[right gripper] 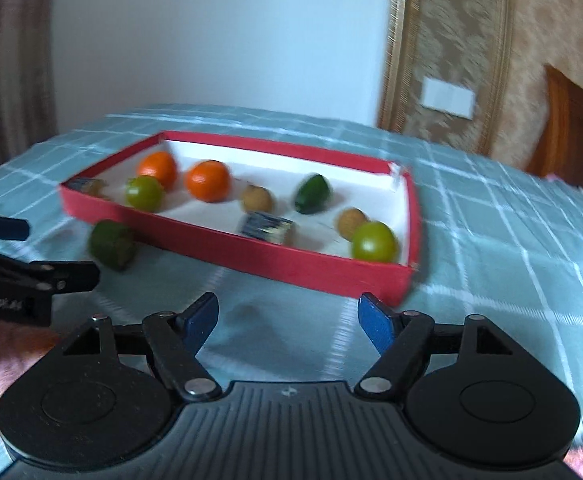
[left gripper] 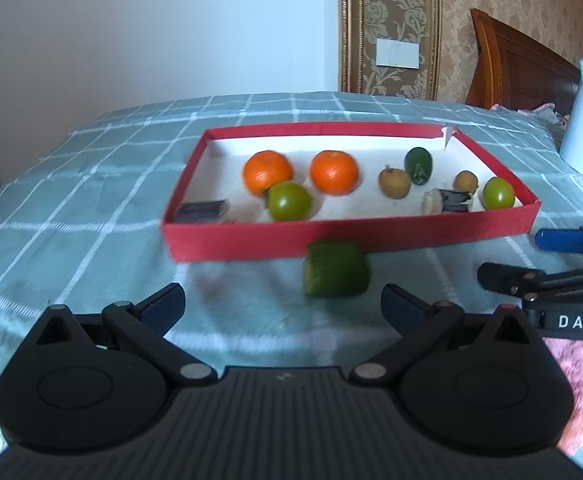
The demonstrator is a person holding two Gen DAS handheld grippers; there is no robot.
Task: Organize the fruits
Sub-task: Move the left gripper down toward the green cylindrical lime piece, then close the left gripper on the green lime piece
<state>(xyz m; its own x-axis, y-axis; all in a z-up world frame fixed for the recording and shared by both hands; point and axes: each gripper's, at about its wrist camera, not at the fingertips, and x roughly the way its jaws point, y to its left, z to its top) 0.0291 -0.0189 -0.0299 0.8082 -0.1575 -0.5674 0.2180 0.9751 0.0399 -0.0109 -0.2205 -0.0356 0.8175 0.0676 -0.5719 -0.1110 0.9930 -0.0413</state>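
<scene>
L gripper [left gripper: 283, 306] fingers spread, holding nothing; dark green fruit [left gripper: 336, 268] lies on bed [left gripper: 91, 208] just ahead betw. fingertips, against red box [left gripper: 351, 236] front wall. R gripper [right gripper: 287, 316] also spread, empty; "DAS" readable on its side.

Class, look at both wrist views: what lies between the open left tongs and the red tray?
A green fruit piece on the checked cloth, just outside the red tray, ahead of the left tongs; both views show it.

Likely a home bedroom, wooden headboard [left gripper: 523, 64], damask wallpaper [left gripper: 395, 12], checked bedspread [left gripper: 91, 184]
</scene>
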